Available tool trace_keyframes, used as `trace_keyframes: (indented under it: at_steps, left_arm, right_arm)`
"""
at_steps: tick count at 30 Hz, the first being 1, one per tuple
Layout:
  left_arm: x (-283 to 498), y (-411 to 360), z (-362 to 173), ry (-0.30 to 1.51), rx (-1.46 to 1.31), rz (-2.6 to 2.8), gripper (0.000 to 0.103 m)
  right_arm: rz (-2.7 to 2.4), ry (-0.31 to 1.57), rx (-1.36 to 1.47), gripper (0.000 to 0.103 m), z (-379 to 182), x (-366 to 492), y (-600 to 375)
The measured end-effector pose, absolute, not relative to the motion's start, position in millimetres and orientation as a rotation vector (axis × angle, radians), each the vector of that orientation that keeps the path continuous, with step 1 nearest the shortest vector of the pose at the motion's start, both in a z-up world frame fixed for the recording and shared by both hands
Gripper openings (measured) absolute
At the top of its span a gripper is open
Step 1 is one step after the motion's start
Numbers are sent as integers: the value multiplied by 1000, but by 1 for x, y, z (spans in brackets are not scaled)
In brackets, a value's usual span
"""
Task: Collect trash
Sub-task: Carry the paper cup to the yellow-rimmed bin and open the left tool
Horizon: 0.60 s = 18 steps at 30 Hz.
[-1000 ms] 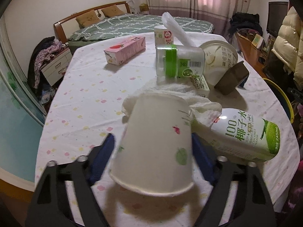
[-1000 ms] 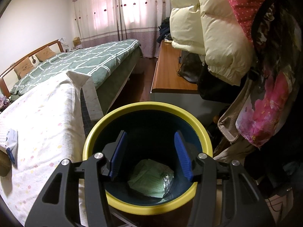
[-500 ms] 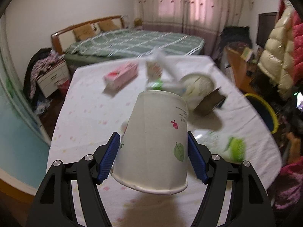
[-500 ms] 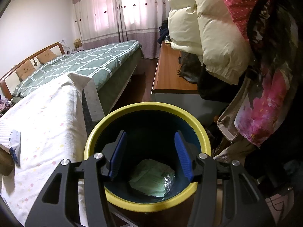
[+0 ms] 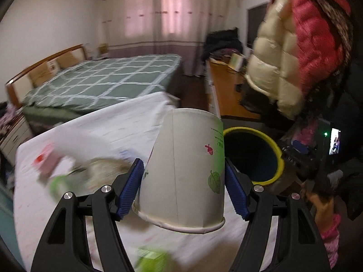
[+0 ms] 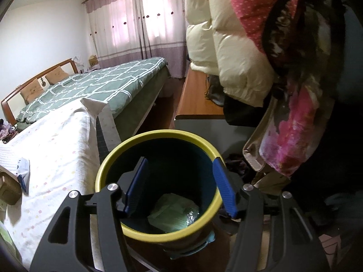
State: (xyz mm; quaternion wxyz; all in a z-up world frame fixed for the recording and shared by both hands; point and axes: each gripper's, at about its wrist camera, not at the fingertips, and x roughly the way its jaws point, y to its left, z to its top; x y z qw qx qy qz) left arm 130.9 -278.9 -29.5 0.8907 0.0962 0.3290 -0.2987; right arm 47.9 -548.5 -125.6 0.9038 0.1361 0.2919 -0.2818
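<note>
Swung off the worktop [image 5: 95, 136] toward the yellow-rimmed bin [image 5: 278, 158], your left gripper [image 5: 184, 192] clamps the inverted paper cup [image 5: 183, 167]; worktop litter is blurred; your right gripper [image 6: 179, 185] hangs wide, empty, over the bin.

A bed [image 6: 95, 83] with a green checked quilt and wooden headboard [image 6: 34, 83] anchors the room, two tan pillows [image 6: 31, 88] resting against the headboard. Behind the bed, pink and purple curtains [image 6: 136, 34] cover a bright window. At the bed's foot, a table draped in a white dotted cloth [image 6: 56, 154] stands close alongside. Across the aisle from the bed, a cream puffer coat [image 6: 231, 52] and a red dotted jacket [image 6: 247, 6] hang above a wooden desk [image 6: 195, 99]. A floral pink cloth [image 6: 292, 133] droops beneath the coats.
</note>
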Motion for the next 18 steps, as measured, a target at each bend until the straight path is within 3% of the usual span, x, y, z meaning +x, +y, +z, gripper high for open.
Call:
trace_keyframes:
  at_steps: [11,18]
  left_arm:
    - [166,-432,-73,773,280,-731,70]
    - [179,-482,-106,859,300,-749,72]
  right_arm:
    - [-604,558,294,62,-117,10,-566]
    - [-611,548,311,65,-117,-8,-575]
